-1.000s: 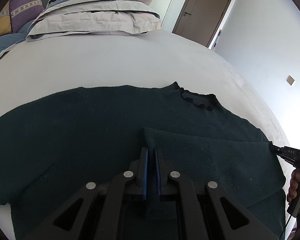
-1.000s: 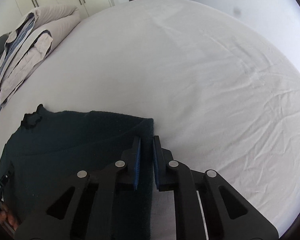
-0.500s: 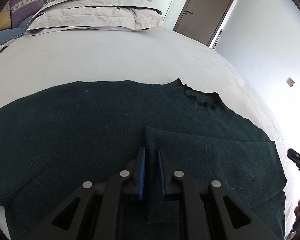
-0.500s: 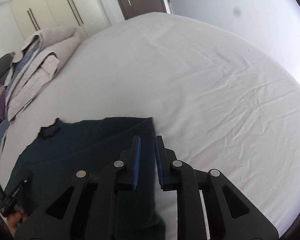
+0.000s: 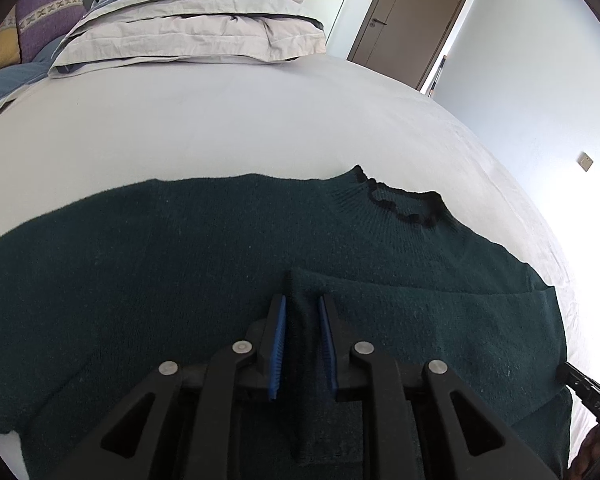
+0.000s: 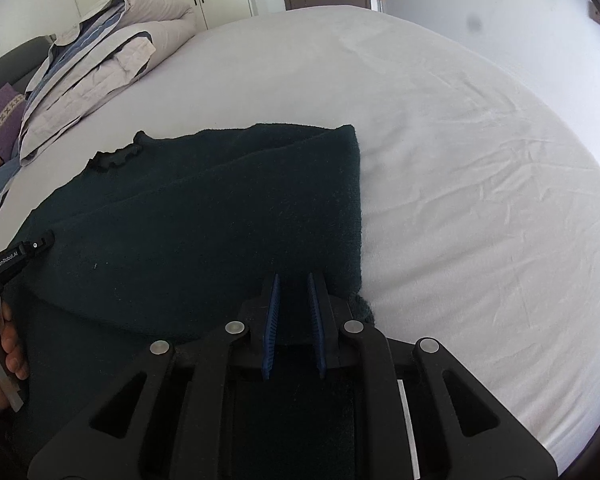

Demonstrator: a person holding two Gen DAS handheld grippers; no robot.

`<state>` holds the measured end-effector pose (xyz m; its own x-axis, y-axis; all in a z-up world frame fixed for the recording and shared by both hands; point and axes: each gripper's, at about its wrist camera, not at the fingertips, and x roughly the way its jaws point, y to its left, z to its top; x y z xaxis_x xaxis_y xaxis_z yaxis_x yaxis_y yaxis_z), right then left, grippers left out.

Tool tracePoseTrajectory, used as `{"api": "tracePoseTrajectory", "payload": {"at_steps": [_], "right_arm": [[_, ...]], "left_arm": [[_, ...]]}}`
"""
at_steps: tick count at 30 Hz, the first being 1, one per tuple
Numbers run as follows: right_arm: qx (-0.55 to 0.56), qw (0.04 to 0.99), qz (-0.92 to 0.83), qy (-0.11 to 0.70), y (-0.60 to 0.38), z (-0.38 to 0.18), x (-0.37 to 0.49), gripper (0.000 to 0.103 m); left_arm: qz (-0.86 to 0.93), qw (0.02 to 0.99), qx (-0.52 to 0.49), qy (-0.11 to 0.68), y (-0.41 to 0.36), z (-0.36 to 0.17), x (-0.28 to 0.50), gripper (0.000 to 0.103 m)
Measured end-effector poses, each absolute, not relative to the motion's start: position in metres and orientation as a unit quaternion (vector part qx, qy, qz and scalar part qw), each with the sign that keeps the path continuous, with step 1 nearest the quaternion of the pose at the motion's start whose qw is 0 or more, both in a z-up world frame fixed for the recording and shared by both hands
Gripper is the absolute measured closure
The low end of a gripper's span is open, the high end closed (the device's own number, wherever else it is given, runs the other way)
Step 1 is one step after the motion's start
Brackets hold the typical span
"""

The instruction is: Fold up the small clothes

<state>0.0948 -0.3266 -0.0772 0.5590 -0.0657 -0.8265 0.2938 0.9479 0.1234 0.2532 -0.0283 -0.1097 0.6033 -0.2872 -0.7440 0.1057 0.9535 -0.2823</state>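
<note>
The left gripper [image 5: 302, 304] hung low in its frame with blue pads slightly parted, having just been opening, and the folded sleeve's cuff edge lay loose between them; the right gripper [image 6: 293, 280] had likewise just eased apart, gripping nothing. The dark green sweater [image 5: 172, 256] (black frilled collar, fuzzy knit) lay flat across the frame's middle on the white bed [image 5: 220, 120], one sleeve folded over its body.

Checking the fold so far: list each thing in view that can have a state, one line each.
Dark green knit sweater: flat on the bed, one sleeve folded across the body.
Left gripper: open, jaws just widened, sleeve cuff between them.
Right gripper: open, jaws just widened, over the folded edge.
Brown door: shut.
Grey folded duvet: stacked.
</note>
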Motion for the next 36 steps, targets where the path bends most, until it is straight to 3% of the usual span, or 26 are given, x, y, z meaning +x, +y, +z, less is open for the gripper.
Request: {"api": "tracePoseTrajectory", "payload": {"at_steps": [1,2,3,5,10,17,21,26,30,33,36], "right_arm": [[0.135,0.878,-0.101,0.448,-0.326,-0.070,0.086,0.080],[0.142,0.884,-0.099,0.434,-0.323,-0.061,0.077,0.069],[0.146,0.890,-0.099,0.420,-0.319,-0.049,0.065,0.050],[0.159,0.903,-0.090,0.389,-0.311,-0.033,0.046,0.033],[0.178,0.908,-0.020,0.378,-0.270,-0.010,0.030,0.032],[0.204,0.897,0.076,0.386,-0.204,0.003,0.016,0.032],[0.227,0.885,0.097,0.395,-0.181,0.000,0.014,0.032],[0.230,0.880,0.108,0.402,-0.160,-0.003,0.008,0.033],[0.233,0.878,0.111,0.403,-0.150,-0.003,-0.002,0.034],[0.235,0.878,0.108,0.402,-0.152,-0.002,-0.009,0.035],[0.241,0.877,0.108,0.401,-0.161,-0.003,-0.007,0.037]], "left_arm": [[-0.108,0.892,-0.105,0.427,-0.025,-0.104,0.247,0.073],[-0.105,0.893,-0.109,0.423,-0.020,-0.100,0.242,0.063],[-0.104,0.896,-0.121,0.415,-0.012,-0.094,0.233,0.058],[-0.098,0.900,-0.154,0.395,0.009,-0.079,0.210,0.038],[-0.063,0.887,-0.267,0.372,0.099,-0.062,0.156,0.035],[0.064,0.806,-0.500,0.310,0.271,-0.086,0.072,0.035],[0.117,0.745,-0.604,0.258,0.326,-0.105,0.030,0.035],[0.160,0.699,-0.666,0.208,0.356,-0.127,0.008,0.024],[0.171,0.676,-0.691,0.191,0.365,-0.147,0.013,0.025],[0.183,0.683,-0.684,0.181,0.371,-0.148,0.027,0.035],[0.186,0.687,-0.675,0.193,0.380,-0.150,0.047,0.065]]}}
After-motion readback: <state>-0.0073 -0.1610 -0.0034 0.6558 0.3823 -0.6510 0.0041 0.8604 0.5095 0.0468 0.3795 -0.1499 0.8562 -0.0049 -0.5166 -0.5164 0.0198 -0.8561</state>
